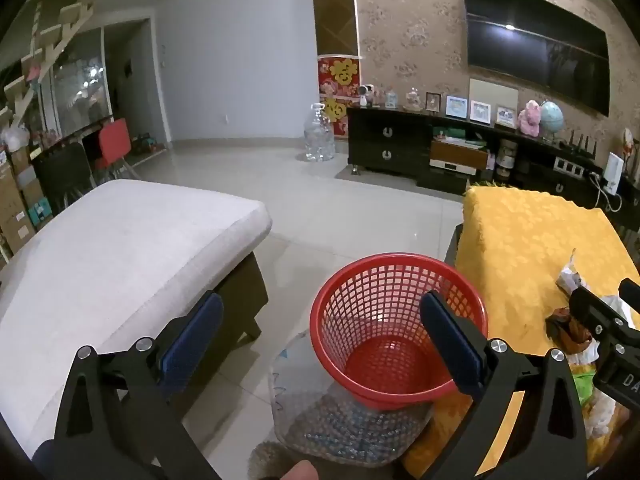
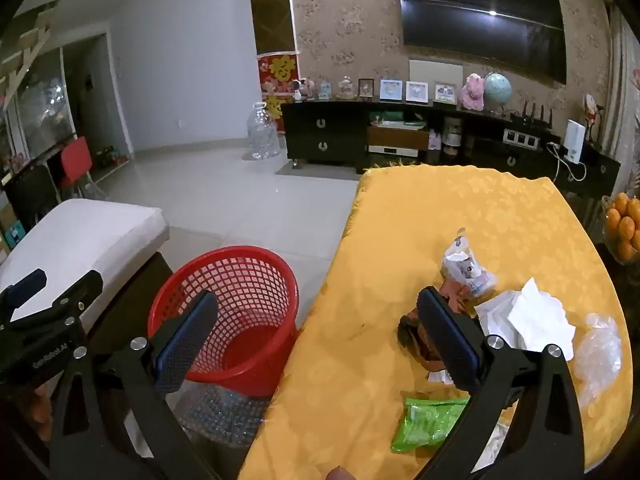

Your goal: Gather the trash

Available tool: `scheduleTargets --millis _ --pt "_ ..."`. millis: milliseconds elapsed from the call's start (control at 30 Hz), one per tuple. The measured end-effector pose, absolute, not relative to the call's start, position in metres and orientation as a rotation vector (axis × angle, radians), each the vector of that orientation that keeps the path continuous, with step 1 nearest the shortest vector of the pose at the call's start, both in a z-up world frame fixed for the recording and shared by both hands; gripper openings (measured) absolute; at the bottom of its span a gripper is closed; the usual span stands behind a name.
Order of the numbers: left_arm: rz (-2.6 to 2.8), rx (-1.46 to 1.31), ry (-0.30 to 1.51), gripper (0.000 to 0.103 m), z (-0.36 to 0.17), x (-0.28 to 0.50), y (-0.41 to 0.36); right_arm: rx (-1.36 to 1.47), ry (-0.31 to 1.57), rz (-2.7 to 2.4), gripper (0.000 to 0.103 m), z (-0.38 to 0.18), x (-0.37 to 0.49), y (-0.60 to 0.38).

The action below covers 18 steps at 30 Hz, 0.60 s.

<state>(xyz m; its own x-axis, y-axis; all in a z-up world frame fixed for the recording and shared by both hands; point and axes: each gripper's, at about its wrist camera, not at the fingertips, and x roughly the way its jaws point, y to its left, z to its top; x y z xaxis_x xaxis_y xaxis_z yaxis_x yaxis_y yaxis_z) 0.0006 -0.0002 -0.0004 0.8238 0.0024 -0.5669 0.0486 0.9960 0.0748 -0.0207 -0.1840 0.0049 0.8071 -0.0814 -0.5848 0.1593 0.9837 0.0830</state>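
Note:
A red mesh basket (image 1: 396, 320) stands on the floor beside the yellow-clothed table (image 1: 520, 240); it also shows in the right wrist view (image 2: 236, 312), and it looks empty. Trash lies on the table (image 2: 460, 208): a brown wrapper (image 2: 416, 340), a printed snack packet (image 2: 466, 266), white crumpled paper (image 2: 536, 316), a clear plastic bag (image 2: 600, 352) and a green packet (image 2: 428, 420). My left gripper (image 1: 320, 332) is open and empty, above the basket. My right gripper (image 2: 316, 328) is open and empty, over the table's left edge, its right finger next to the brown wrapper.
A grey-cushioned ottoman (image 1: 120, 248) stands left of the basket. A clear bubble-wrap bag (image 1: 348, 428) lies under the basket. A dark TV cabinet (image 1: 440, 148) and a large water jug (image 1: 318, 134) stand at the far wall. Oranges (image 2: 624, 220) sit at the right.

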Motion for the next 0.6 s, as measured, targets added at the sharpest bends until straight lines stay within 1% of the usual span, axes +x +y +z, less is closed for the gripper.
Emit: scheduleTargets --millis 600 --pt "-0.027 0.084 0.592 0.095 -0.0067 -0.0018 -0.0003 0.138 0.621 -0.125 0.097 0.0065 -0.0205 -0.1857"
